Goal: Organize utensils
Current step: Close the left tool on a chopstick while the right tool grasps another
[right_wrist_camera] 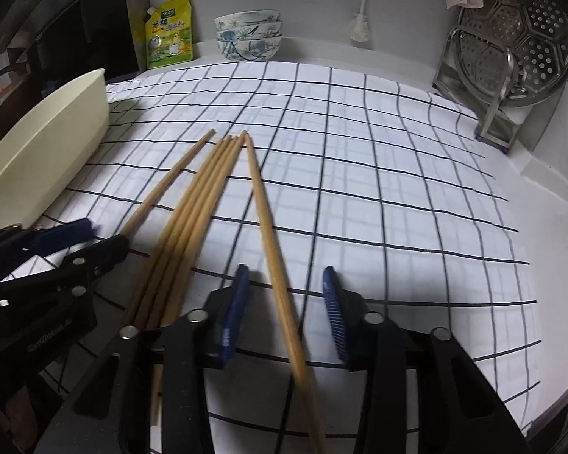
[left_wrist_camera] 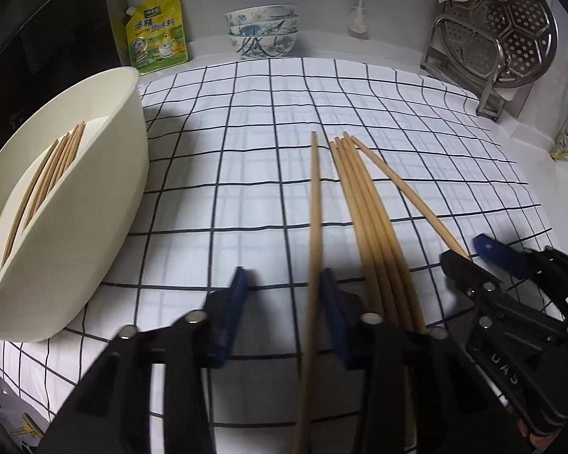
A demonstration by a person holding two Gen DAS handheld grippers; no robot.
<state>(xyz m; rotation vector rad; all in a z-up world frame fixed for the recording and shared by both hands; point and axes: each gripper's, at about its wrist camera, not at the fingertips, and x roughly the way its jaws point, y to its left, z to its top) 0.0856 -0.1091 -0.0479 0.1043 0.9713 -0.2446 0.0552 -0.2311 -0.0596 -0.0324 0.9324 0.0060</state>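
So I've got both grippers low over the checked cloth (right_wrist_camera: pixel 359 159), each lined up along a stray chopstick. The left gripper (left_wrist_camera: pixel 282 302) has its fingers apart with one chopstick (left_wrist_camera: pixel 315 204) running between them, nearer the right pad. Same on the right gripper (right_wrist_camera: pixel 286 302), straddling the outer chopstick (right_wrist_camera: pixel 269 234). The bundle (left_wrist_camera: pixel 363 208) lies between both grippers; the cream bin (left_wrist_camera: pixel 94 204) already holds several, so that's probably where they go.
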